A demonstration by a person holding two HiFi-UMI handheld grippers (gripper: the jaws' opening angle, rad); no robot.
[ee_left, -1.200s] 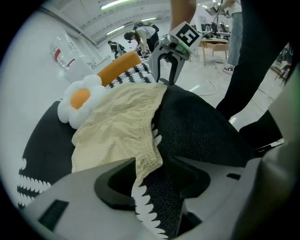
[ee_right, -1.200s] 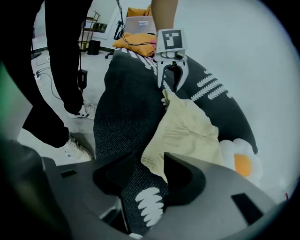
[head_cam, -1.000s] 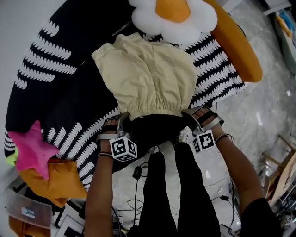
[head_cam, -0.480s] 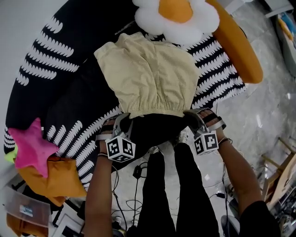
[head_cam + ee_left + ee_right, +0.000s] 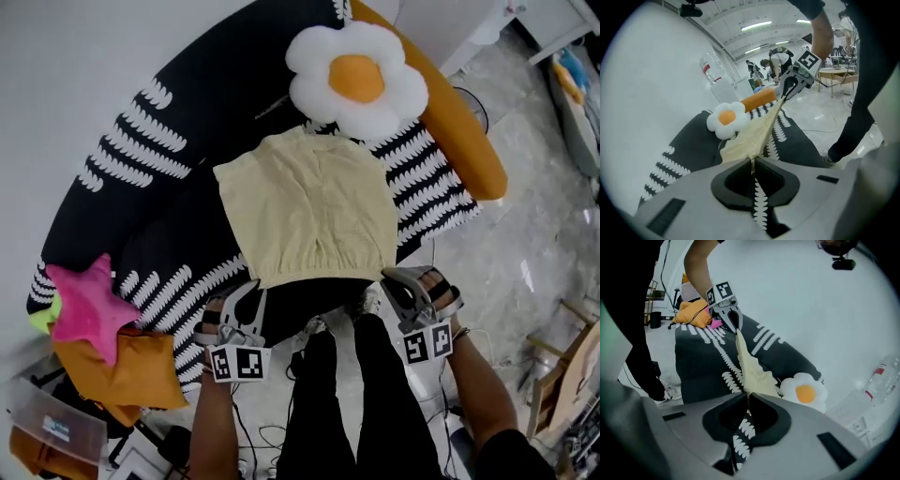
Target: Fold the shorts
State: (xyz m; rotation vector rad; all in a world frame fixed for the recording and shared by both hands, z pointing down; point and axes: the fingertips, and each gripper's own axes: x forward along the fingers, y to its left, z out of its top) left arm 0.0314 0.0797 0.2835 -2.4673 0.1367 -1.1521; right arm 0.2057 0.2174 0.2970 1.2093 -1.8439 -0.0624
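The left gripper (image 5: pixel 752 160) had its jaws pinched shut on one corner of the shorts' (image 5: pixel 309 211) waistband, with only a thin fold of pale yellow cloth between them. The right gripper (image 5: pixel 748 394) was clamped in the same way on the other corner. The waistband ran taut between them, and the legs spread over the black-and-white cover (image 5: pixel 141 216) towards the flower cushion (image 5: pixel 356 80). Each gripper's cube (image 5: pixel 236 362) carried square black-and-white markers. The label on a clear bottle (image 5: pixel 710 68) was too small to read
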